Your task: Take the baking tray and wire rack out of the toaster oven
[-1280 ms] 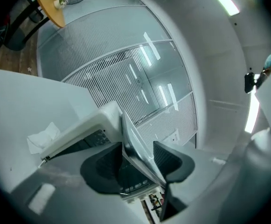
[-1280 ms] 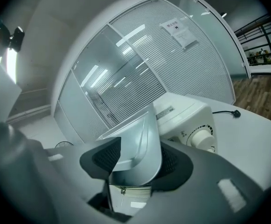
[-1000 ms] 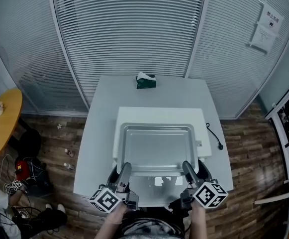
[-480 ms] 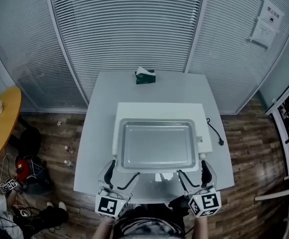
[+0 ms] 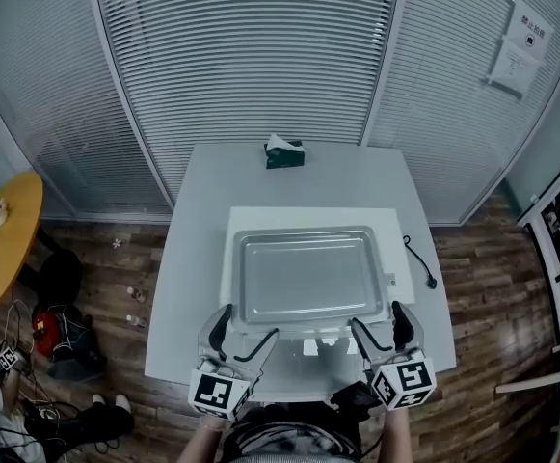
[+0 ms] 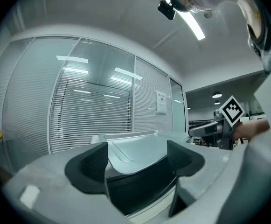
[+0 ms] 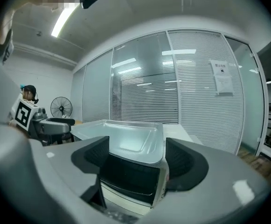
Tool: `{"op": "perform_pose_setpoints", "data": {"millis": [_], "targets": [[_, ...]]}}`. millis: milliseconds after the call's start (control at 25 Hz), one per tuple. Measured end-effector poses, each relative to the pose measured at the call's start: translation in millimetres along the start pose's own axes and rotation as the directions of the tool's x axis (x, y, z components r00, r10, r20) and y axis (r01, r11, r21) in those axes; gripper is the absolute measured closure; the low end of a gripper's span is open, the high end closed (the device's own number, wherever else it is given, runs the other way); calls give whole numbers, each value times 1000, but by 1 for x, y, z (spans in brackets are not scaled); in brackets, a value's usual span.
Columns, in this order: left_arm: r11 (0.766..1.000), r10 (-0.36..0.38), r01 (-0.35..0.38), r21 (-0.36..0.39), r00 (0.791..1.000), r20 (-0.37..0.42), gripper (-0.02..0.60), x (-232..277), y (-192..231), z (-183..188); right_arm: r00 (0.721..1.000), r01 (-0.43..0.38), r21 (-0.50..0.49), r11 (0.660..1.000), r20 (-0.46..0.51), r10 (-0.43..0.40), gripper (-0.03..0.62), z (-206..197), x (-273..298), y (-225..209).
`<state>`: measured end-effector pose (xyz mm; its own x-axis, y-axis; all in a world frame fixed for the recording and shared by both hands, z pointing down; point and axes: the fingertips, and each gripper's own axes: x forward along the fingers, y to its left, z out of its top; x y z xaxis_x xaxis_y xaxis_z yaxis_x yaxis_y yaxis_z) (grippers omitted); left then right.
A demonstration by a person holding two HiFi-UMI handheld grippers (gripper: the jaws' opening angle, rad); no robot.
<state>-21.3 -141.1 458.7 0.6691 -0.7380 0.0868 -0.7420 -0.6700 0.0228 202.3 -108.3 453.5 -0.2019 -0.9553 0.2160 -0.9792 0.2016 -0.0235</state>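
A baking tray [image 5: 306, 278] lies on top of the white toaster oven [image 5: 398, 251] on a grey worktop [image 5: 193, 222], as a person holds two grippers at the oven's front. The left gripper [image 5: 248, 324] has just spread its fingers wide. The right gripper [image 5: 376, 318] has just drawn its fingers in slightly, yet they also gape. Neither grips anything, and the tray's near corners show beyond them.

One shiny rectangular metal baking tray [image 5: 306, 280]. One white box-shaped toaster oven [image 5: 308, 218]. One grey square table [image 5: 357, 172]. One dark green tissue box [image 5: 284, 154] at twelve o'clock. One round yellow table [image 5: 5, 234] at nine o'clock. One black cable [image 5: 419, 263]. Two grippers: left gripper [image 5: 248, 328], right gripper [image 5: 376, 321].
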Motion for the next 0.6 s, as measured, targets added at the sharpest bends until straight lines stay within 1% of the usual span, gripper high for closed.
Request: {"op": "perform_pose_setpoints", "data": {"millis": [120, 240, 360, 440, 600], "targets": [[1000, 17, -17, -23, 1000, -4, 181, 11, 8, 1, 1000, -10, 12, 1000, -5, 10, 226, 2, 10, -3], [1000, 28, -28, -9, 999, -20, 181, 23, 17, 2, 1000, -7, 3, 1000, -7, 7, 227, 4, 21, -6], [999, 47, -47, -8, 998, -30, 181, 30, 25, 4, 1000, -9, 21, 1000, -11, 9, 228, 6, 31, -8], [998, 57, -58, -19, 998, -36, 181, 35, 30, 5, 1000, -8, 39, 999, -10, 8, 236, 7, 37, -9], [997, 65, -67, -46, 997, -36, 181, 37, 34, 4, 1000, 0, 39, 999, -7, 1, 235, 9, 40, -10]]}}
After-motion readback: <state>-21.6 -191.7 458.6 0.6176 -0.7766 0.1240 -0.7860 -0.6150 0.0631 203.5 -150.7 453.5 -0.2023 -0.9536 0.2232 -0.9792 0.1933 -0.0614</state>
